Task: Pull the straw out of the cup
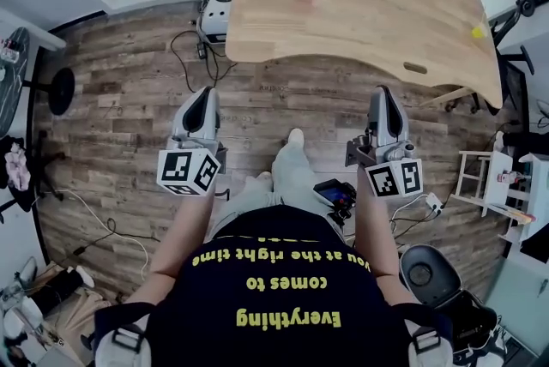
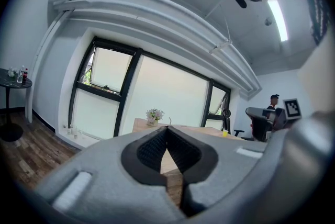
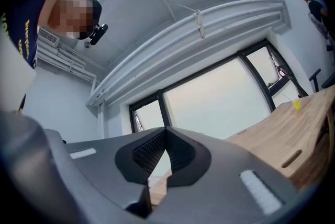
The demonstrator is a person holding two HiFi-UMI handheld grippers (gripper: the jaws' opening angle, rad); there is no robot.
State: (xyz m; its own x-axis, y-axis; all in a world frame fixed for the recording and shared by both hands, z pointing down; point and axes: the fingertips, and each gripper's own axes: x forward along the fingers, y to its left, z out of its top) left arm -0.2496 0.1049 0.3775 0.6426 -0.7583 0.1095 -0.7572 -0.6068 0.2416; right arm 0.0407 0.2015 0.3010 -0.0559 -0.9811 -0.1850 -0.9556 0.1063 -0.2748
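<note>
A small yellow cup (image 1: 477, 32) stands near the right edge of the wooden table (image 1: 343, 5); it is too small to show a straw. The same cup (image 2: 224, 133) shows far off in the left gripper view, and as a yellow speck (image 3: 297, 105) in the right gripper view. My left gripper (image 1: 205, 93) and right gripper (image 1: 383, 91) hang over the floor, short of the table's near edge, well away from the cup. Both are shut with nothing between the jaws. The left gripper's (image 2: 167, 130) and the right gripper's (image 3: 166, 131) pads meet at the tips.
A vase of flowers (image 2: 154, 114) sits at the table's far edge. Cables and a white device (image 1: 216, 14) lie on the floor left of the table. A white stool (image 1: 477, 175) and a round black bin (image 1: 422, 273) stand at right. A person (image 2: 274, 100) stands by an office chair (image 2: 260, 117).
</note>
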